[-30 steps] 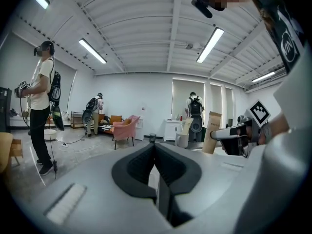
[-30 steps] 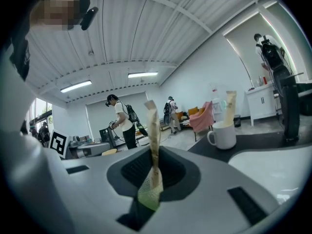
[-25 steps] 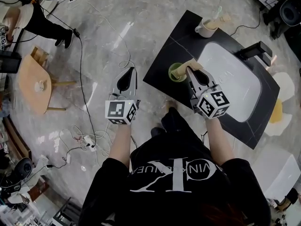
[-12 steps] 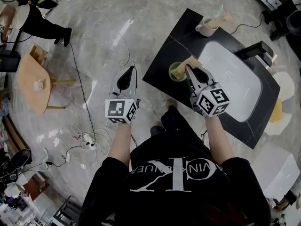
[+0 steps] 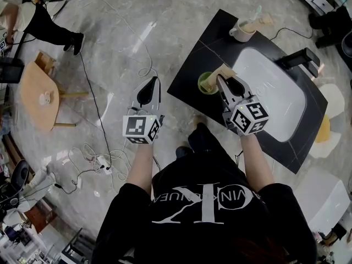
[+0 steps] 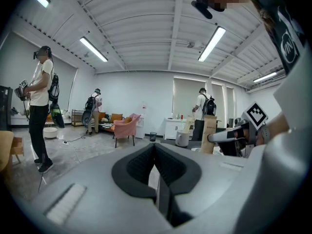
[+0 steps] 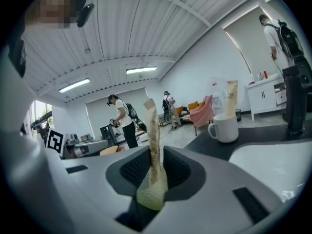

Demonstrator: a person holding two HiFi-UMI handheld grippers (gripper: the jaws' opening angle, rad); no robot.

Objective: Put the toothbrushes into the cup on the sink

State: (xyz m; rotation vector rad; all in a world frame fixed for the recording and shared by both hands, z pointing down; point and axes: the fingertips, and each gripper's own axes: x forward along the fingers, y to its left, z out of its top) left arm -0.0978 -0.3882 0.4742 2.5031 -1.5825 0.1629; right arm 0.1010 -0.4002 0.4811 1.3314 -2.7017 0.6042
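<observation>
Toothbrush (image 7: 153, 130) stands upright, long axis vertical, clamped in right gripper (image 7: 152, 165) fingers; left gripper (image 6: 156, 155) fingers together.

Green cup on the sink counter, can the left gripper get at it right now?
Probably yes. The left gripper, shut and empty, hangs over the floor beside the counter; nothing stands between it and the green cup.
</observation>
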